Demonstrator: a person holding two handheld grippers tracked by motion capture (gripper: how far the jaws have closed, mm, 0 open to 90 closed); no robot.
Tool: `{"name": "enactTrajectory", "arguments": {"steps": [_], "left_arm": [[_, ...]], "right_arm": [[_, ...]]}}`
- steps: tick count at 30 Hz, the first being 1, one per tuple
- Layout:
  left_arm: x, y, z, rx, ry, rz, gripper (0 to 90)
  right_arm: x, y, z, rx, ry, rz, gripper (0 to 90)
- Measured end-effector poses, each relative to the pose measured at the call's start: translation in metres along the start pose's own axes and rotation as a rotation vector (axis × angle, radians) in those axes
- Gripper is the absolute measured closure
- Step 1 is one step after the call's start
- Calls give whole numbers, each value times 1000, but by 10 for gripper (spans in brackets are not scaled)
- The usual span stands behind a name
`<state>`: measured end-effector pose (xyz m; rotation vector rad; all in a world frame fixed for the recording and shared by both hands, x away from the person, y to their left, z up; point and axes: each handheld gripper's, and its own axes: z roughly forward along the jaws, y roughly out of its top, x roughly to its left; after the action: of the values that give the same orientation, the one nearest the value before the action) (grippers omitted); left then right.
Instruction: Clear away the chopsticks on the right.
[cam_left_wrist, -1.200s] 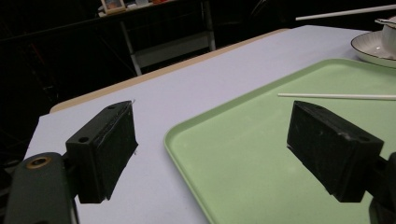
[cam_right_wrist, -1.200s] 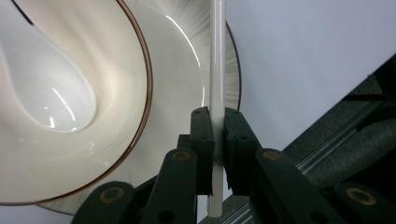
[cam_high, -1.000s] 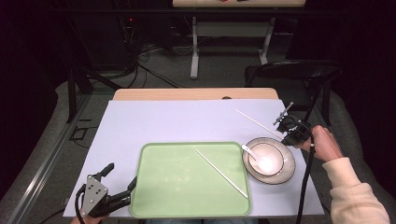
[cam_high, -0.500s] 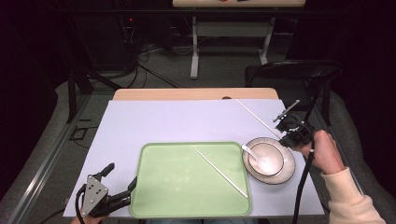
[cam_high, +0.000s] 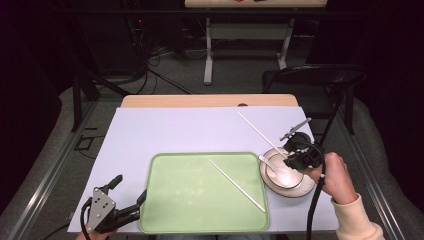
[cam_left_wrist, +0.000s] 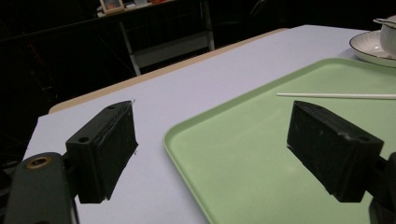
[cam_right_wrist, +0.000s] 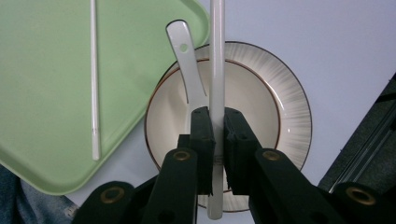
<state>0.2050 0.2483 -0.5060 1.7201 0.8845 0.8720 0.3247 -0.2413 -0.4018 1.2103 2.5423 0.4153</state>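
Observation:
My right gripper (cam_right_wrist: 215, 119) is shut on a white chopstick (cam_right_wrist: 217, 70) that runs straight out between its jaws. It hangs over a cream bowl (cam_right_wrist: 247, 107) that stands on a ribbed plate (cam_right_wrist: 292, 112), with a white spoon (cam_right_wrist: 183, 65) resting in the bowl. In the high view that gripper (cam_high: 294, 156) sits at the bowl's (cam_high: 286, 174) far right, and the held chopstick (cam_high: 260, 131) slants to the far left. A second chopstick (cam_high: 237, 186) lies on the green tray (cam_high: 185, 195). My left gripper (cam_high: 130, 189) stands open at the tray's near left corner.
A pale sheet (cam_high: 165, 132) covers the table, whose wooden far edge (cam_high: 200, 101) shows. A dark folding chair (cam_high: 320, 80) stands beyond the far right corner. The left gripper view has the tray rim (cam_left_wrist: 187, 135) between its open jaws and the plate (cam_left_wrist: 369, 46) far off.
My right gripper has moved nearer and a little left with the chopstick, now over the bowl. The left gripper has stayed put.

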Motion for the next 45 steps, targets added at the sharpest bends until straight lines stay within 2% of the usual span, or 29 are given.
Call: {"name": "enactTrajectory", "arguments": {"steps": [2, 8, 10, 13, 14, 21, 27, 35, 45], "left_arm": [[0, 0, 0, 0, 1, 0, 155], [0, 0, 0, -2, 0, 0, 155], [0, 0, 0, -2, 1, -1, 155], [0, 0, 0, -3, 2, -1, 155], [0, 0, 0, -3, 1, -3, 155], [0, 0, 0, -3, 1, 0, 155], [0, 0, 0, -5, 1, -3, 155], [0, 0, -1, -6, 0, -1, 155], [0, 0, -1, -7, -1, 0, 155]], "right_arm": [[5, 2, 3, -1, 17, -7, 836], [16, 5, 7, 2, 27, -17, 836], [25, 6, 12, 9, 32, -29, 836], [32, 6, 17, 22, 33, -40, 836], [38, 7, 22, 34, 39, -60, 836], [52, 12, 36, 66, 66, -90, 836], [65, 11, 56, 116, 80, -114, 836], [75, 6, 80, 187, 106, -141, 836], [76, 4, 99, 217, 109, -118, 835]]}}
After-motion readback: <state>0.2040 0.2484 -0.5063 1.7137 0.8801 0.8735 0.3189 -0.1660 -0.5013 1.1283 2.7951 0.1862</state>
